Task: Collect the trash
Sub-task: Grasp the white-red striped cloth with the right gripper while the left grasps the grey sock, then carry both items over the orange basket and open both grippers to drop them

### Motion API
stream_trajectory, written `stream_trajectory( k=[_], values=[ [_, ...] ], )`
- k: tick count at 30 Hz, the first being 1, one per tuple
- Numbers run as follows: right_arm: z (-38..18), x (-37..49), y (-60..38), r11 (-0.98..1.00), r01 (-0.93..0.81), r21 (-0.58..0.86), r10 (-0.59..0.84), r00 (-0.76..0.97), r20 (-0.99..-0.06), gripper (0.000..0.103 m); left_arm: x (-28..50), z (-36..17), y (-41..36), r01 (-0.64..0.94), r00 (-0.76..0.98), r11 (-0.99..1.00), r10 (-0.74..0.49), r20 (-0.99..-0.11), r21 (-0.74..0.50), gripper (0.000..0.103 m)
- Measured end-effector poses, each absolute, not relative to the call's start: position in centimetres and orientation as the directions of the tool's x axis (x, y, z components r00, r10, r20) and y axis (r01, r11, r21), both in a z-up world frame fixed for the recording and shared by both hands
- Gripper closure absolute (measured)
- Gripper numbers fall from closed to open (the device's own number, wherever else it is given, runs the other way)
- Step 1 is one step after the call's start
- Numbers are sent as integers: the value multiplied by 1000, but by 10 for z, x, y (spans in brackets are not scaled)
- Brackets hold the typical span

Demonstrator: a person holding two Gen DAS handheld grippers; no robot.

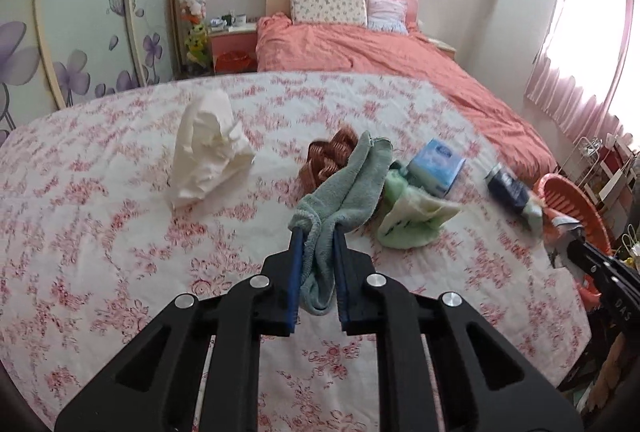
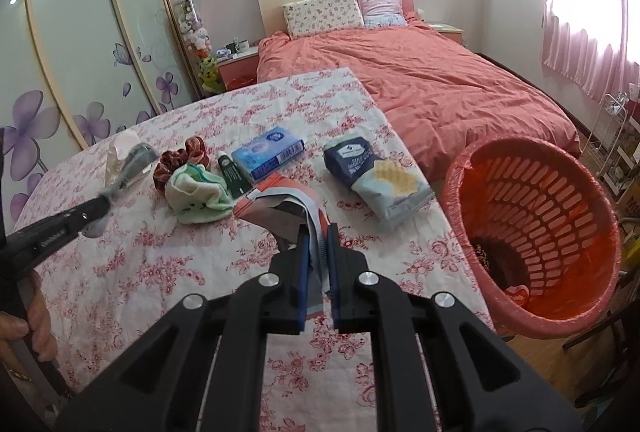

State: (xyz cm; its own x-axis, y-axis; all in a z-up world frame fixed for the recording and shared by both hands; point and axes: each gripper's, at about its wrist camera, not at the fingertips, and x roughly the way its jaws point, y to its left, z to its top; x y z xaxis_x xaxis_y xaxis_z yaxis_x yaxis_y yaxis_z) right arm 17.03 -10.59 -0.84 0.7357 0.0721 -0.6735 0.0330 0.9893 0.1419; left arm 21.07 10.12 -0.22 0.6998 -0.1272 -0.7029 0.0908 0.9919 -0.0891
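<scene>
My left gripper (image 1: 317, 234) is shut on a grey-green cloth (image 1: 344, 188) and holds it above the floral table; it also shows at the left of the right wrist view (image 2: 102, 206). My right gripper (image 2: 316, 234) is shut on an orange, white and grey wrapper (image 2: 286, 202), lifted over the table near its right edge. The red trash basket (image 2: 536, 232) stands on the floor right of the table, with a little trash at its bottom. On the table lie a crumpled white tissue (image 1: 208, 148), a dark blue snack bag (image 2: 372, 172) and a blue tissue pack (image 2: 268, 150).
A light green towel (image 2: 196, 198), a brown scrunchie (image 2: 180, 160) and a dark green tube (image 2: 232, 174) lie mid-table. The floral tablecloth (image 1: 100, 232) covers the table. A bed with a coral cover (image 2: 440, 84) is behind, a wardrobe at left, a wire rack at right.
</scene>
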Motion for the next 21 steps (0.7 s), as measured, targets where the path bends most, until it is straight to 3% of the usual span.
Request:
stream_trajectory(
  k=[21],
  values=[
    [21,138,-186,965,194,178,-46,789,-612,94,187,31,-19,335,679,929,-355,-643,-160,89]
  ],
)
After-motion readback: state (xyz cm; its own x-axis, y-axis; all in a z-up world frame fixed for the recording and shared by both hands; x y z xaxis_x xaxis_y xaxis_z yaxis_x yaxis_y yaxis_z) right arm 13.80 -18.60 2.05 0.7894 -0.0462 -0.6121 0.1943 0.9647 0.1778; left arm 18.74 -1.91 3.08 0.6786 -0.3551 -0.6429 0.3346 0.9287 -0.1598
